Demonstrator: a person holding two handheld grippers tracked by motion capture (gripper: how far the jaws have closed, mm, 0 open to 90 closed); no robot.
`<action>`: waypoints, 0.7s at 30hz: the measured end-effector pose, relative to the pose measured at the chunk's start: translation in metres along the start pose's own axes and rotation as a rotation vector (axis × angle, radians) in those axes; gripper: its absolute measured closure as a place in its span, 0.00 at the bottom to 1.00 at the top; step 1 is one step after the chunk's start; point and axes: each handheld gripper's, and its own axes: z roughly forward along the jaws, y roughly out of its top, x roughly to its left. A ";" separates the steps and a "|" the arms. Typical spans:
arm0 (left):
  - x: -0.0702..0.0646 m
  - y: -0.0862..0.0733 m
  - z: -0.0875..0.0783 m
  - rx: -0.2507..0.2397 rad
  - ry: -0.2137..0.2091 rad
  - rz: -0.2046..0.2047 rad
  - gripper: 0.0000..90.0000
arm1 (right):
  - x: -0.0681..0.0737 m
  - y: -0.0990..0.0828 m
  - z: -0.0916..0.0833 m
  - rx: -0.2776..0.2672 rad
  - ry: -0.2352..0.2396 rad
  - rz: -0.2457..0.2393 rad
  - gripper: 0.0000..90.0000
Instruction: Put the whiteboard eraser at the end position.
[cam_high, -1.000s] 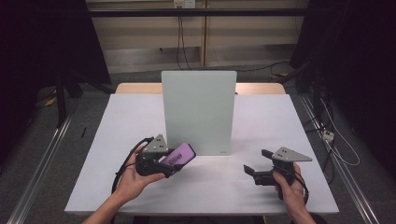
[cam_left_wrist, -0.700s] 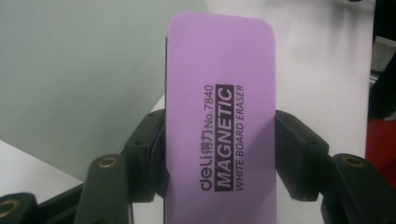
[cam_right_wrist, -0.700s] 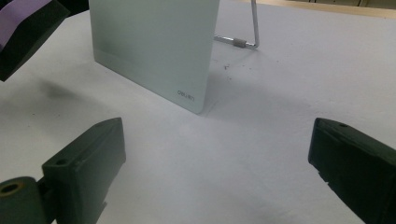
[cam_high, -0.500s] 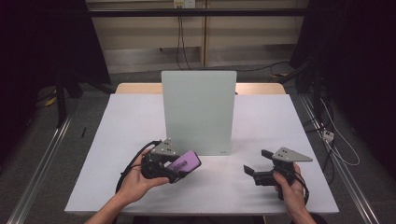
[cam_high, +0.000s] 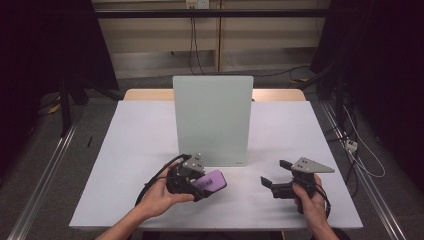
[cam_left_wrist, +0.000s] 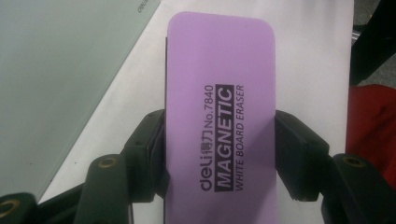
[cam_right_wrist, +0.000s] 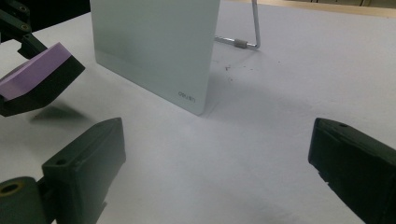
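Two grippers are working over the white table (cam_high: 150, 150), and the left gripper (cam_high: 200, 184) is clamping a purple whiteboard eraser (cam_left_wrist: 219, 121) by its two long sides, one jaw pressing on each. The eraser's long axis is running straight out ahead of the jaws, its rounded far end pointing away from the hand toward the middle of the table, its printed purple face turned upward. In the right gripper view it is hanging tilted above the tabletop, casting a shadow beneath. Just beside the left gripper, on its far side, the upright glass board (cam_high: 212, 120) is standing on a wire foot (cam_right_wrist: 243, 43), its lower edge close to the eraser. The right gripper (cam_high: 272, 184) is resting well apart from it, jaws spread with nothing between them. Between the two grippers, bare tabletop is lying open up to the near edge.
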 end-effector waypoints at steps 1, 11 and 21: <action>0.000 0.002 0.000 0.007 0.004 0.002 0.45 | 0.000 0.000 0.000 0.001 0.000 -0.001 0.04; 0.003 0.013 0.021 0.084 -0.027 0.021 0.45 | 0.002 0.001 0.002 0.004 -0.005 -0.004 0.04; 0.005 0.017 0.037 0.137 -0.046 0.010 0.45 | 0.001 0.001 0.001 0.002 -0.003 -0.004 0.04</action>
